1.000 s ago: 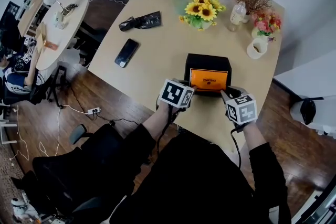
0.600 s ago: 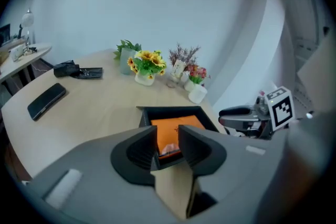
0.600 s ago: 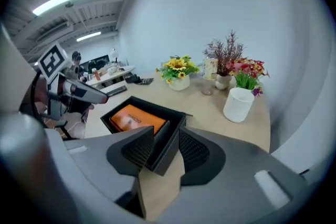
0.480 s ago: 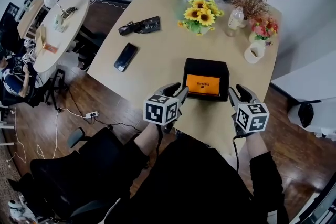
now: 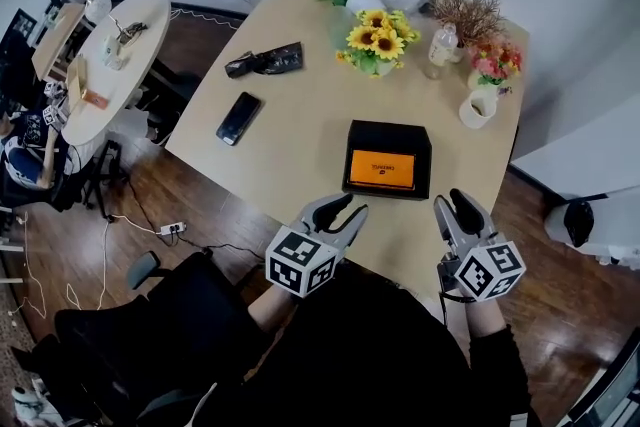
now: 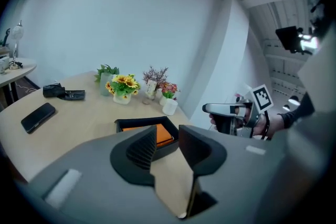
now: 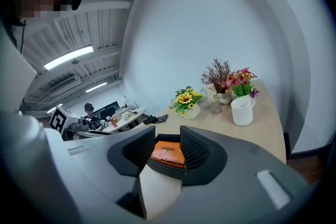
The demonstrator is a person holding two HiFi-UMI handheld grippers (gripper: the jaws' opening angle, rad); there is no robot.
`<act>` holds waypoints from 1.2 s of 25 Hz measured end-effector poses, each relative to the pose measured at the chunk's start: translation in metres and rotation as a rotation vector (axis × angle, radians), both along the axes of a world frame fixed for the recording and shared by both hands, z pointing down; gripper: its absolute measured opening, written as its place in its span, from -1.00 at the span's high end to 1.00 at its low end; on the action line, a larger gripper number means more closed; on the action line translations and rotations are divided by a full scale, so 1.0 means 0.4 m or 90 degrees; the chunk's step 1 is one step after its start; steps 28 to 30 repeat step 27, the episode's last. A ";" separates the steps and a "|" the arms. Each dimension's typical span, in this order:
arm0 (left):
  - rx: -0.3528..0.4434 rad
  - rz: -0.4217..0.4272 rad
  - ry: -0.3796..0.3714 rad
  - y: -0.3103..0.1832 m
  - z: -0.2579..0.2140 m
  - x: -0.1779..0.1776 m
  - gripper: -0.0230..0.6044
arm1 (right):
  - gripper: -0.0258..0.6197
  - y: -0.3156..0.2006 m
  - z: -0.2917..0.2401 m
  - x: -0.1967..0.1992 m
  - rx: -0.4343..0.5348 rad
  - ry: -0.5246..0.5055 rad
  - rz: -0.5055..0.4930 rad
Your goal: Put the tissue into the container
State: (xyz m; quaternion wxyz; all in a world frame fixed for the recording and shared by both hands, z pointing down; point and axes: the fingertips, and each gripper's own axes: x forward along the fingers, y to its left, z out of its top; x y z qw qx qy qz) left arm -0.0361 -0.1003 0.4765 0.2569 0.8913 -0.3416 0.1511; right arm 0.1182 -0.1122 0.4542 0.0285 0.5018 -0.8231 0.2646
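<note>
The orange tissue pack (image 5: 382, 168) lies flat inside the black container (image 5: 355, 140) near the table's front edge. Both grippers sit behind it on my side, apart from it. My left gripper (image 5: 345, 212) points at the container's near left corner, its jaws slightly apart with nothing between them. My right gripper (image 5: 452, 205) is off the near right corner; its jaws are closing and hold nothing. Past the left gripper (image 6: 167, 136) I see the container (image 6: 126, 124) and pack (image 6: 164, 135). The pack (image 7: 167, 152) shows between the right gripper's (image 7: 161, 147) fingers, well beyond them.
A phone (image 5: 238, 118) and a black pouch (image 5: 266, 61) lie on the table's left side. Sunflowers (image 5: 375, 35), a bottle (image 5: 437, 45), more flowers and a white mug (image 5: 478, 105) stand at the far end. A round side table (image 5: 100, 55) is at the left.
Both grippers have drawn back from the container's sides towards me, and their jaws have parted. The orange pack stays in the container.
</note>
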 end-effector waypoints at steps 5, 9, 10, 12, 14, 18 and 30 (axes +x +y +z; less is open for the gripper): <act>-0.003 -0.002 0.001 0.020 -0.004 -0.013 0.57 | 0.50 0.041 -0.028 -0.015 0.034 0.034 -0.010; 0.011 0.005 0.002 0.028 -0.021 -0.001 0.57 | 0.50 0.056 -0.042 -0.022 0.049 0.050 -0.016; 0.017 0.010 0.002 0.030 -0.026 0.005 0.57 | 0.50 0.059 -0.043 -0.023 0.051 0.053 -0.017; 0.024 0.021 0.003 0.036 -0.034 0.019 0.57 | 0.51 0.063 -0.042 -0.024 0.054 0.059 -0.018; 0.023 0.028 0.004 0.043 -0.036 0.028 0.57 | 0.51 0.066 -0.039 -0.025 0.053 0.063 -0.019; 0.014 0.030 0.002 0.053 -0.025 0.030 0.57 | 0.51 0.069 -0.033 -0.029 0.051 0.065 -0.022; 0.001 0.022 -0.001 0.061 -0.008 0.015 0.57 | 0.51 0.069 -0.029 -0.039 0.050 0.072 -0.027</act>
